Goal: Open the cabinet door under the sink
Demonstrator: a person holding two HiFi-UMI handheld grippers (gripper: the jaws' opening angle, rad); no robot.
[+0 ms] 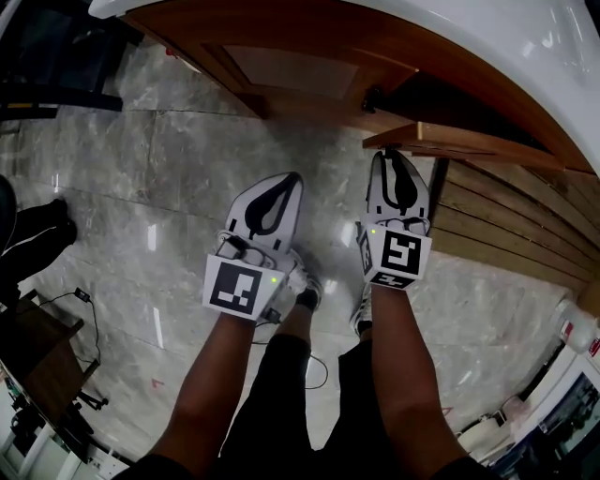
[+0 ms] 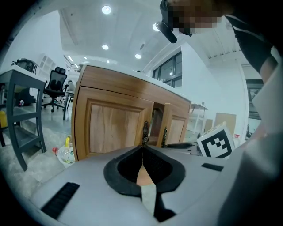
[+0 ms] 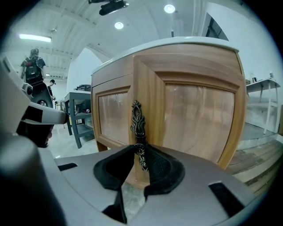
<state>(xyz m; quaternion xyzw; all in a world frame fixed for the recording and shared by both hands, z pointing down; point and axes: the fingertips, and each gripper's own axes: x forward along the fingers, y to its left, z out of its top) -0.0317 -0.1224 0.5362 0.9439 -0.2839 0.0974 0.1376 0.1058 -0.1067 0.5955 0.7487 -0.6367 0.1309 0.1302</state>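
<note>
The wooden cabinet (image 1: 309, 56) stands under a white countertop (image 1: 450, 28), and everything here is placed against it. Its right-hand door (image 3: 194, 114) is the task's thing: in the head view its top edge (image 1: 450, 141) juts out from the cabinet front toward the person, so it stands ajar, and the left gripper view shows a dark gap between the 2 doors. The right hand-held gripper (image 3: 140, 152) is clenched on this door's ornate dark metal handle (image 3: 137, 119), which runs upright along the door's free edge; the handle's lower end with its round boss sits between the black pads, which close in on it from both sides. In the head view this right hand-held gripper (image 1: 389, 155) has its tips right at the door's edge. The left hand-held gripper (image 1: 292, 178) hangs short of the cabinet front, apart from it, pointing at the shut left door (image 2: 112, 128); its jaws are pressed together tip to tip with nothing between them (image 2: 142, 150). Each one carries a marker cube (image 1: 239, 289) at the wrist end. A plastic bottle (image 2: 66, 152) lies on the marble floor (image 1: 141, 187) just beside the cabinet's left corner, and wooden slats (image 1: 506, 216) cover the floor to the cabinet's right.
</note>
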